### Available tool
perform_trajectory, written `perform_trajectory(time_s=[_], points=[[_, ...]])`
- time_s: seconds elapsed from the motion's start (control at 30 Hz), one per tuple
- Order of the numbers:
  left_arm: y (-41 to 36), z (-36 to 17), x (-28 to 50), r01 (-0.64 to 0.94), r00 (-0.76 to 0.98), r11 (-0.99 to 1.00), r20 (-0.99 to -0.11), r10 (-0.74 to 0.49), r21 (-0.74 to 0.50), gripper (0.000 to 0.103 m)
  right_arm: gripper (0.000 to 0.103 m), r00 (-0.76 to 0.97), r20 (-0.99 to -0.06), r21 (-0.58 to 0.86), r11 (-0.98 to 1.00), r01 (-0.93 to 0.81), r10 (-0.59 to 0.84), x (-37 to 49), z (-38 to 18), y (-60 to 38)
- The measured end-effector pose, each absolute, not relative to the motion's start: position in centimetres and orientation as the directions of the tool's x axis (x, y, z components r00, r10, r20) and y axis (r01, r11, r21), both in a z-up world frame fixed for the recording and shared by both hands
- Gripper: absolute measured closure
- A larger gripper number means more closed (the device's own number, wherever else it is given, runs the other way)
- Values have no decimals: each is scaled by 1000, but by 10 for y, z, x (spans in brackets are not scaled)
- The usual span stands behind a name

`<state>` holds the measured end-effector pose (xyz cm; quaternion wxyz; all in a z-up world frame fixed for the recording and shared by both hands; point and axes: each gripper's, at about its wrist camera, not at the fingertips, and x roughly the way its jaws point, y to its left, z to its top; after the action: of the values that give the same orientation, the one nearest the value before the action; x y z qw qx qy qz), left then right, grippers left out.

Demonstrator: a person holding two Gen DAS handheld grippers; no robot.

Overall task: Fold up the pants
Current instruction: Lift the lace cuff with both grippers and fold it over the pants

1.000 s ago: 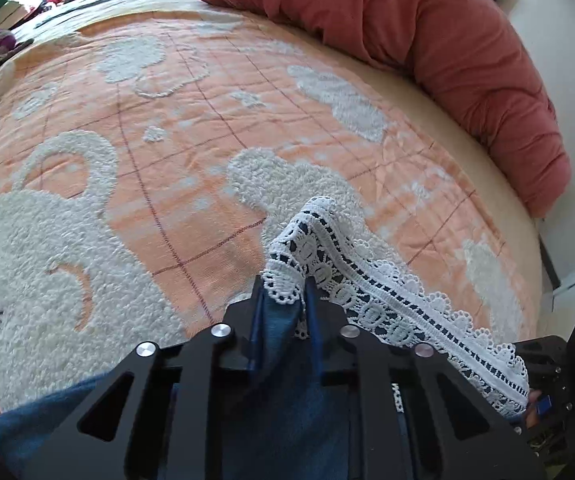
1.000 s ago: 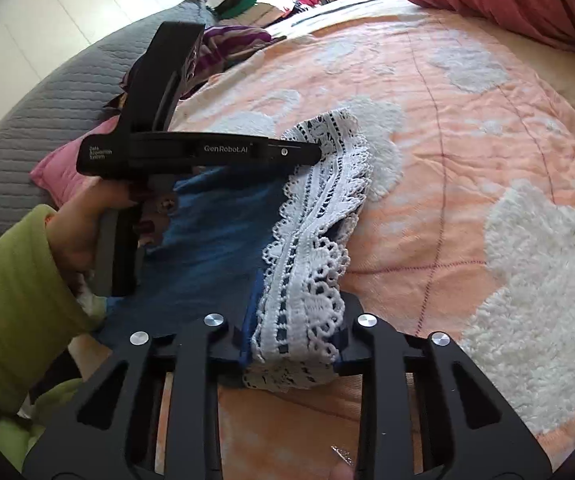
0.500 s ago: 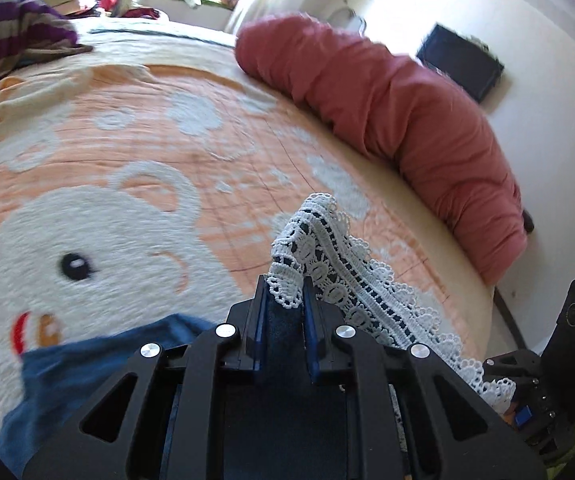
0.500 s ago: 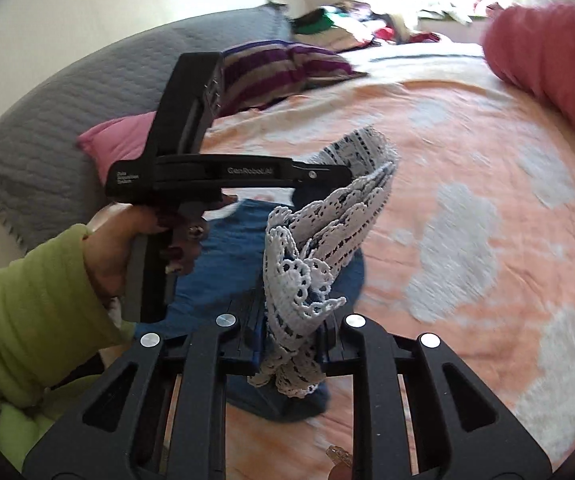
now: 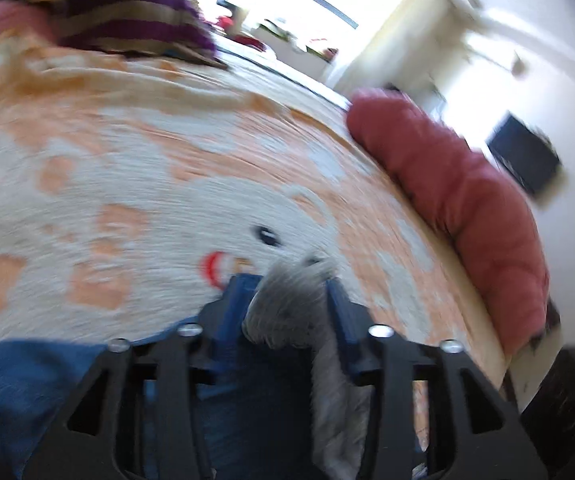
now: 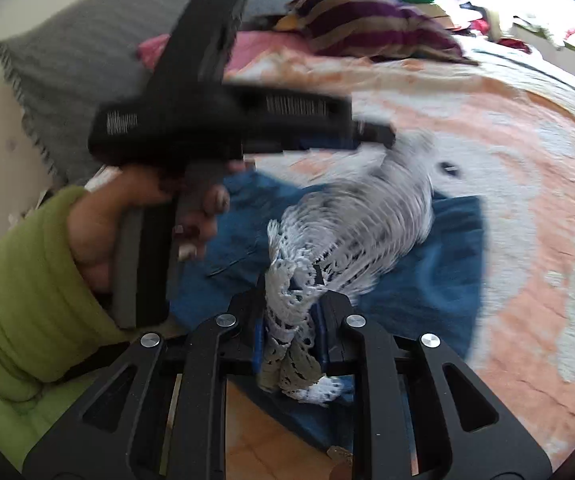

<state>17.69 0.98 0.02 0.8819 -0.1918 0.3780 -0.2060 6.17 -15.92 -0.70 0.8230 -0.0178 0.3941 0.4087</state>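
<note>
The pants are blue denim (image 6: 427,264) with a white lace hem (image 6: 351,232). They lie partly on the orange bedspread and are lifted at the hem. My left gripper (image 5: 287,292) is shut on the lace hem (image 5: 291,304), with blue denim (image 5: 27,384) hanging below it. It also shows in the right wrist view (image 6: 371,136), held by a hand in a green sleeve. My right gripper (image 6: 291,300) is shut on the other end of the lace hem. Both views are motion-blurred.
An orange bedspread with a white bear pattern (image 5: 147,184) covers the bed. A red duvet roll (image 5: 467,208) lies along the far edge. A striped purple pillow (image 6: 367,24), a pink pillow (image 6: 255,48) and a grey cushion (image 6: 99,52) lie at the head.
Both grippers have swung with the lace hem toward the pillow end of the bed, carrying it over the spread blue denim. Both keep their hold.
</note>
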Motion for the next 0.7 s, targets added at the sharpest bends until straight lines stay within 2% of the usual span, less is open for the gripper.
perform_trajectory(time_s=[0.07, 0.13, 0.17, 0.3, 0.37, 0.5, 0.7], points=[[32, 2, 166, 171, 660, 850, -583, -474, -498, 53, 81, 327, -654, 298, 630, -717, 682, 55, -4, -152], [53, 2, 157, 131, 677, 857, -587, -444, -498, 48, 71, 329, -627, 293, 605, -740, 706, 45, 8, -157], [62, 1, 151, 115, 678, 854, -588, -441, -508, 46, 69, 339, -621, 283, 605, -744, 707, 41, 13, -159], [73, -7, 141, 94, 659, 831, -591, -465, -548, 44, 57, 417, -632, 160, 637, -754, 653, 24, 27, -176], [68, -13, 141, 103, 632, 825, -604, -485, -556, 39, 57, 424, -664, 87, 627, -774, 616, 13, 20, -173], [44, -26, 150, 145, 554, 822, -643, -528, -551, 39, 57, 368, -727, 38, 569, -821, 579, 2, -6, -156], [19, -51, 169, 125, 478, 854, -724, -497, -504, 39, 57, 373, -760, -7, 566, -824, 532, 7, -25, -135]])
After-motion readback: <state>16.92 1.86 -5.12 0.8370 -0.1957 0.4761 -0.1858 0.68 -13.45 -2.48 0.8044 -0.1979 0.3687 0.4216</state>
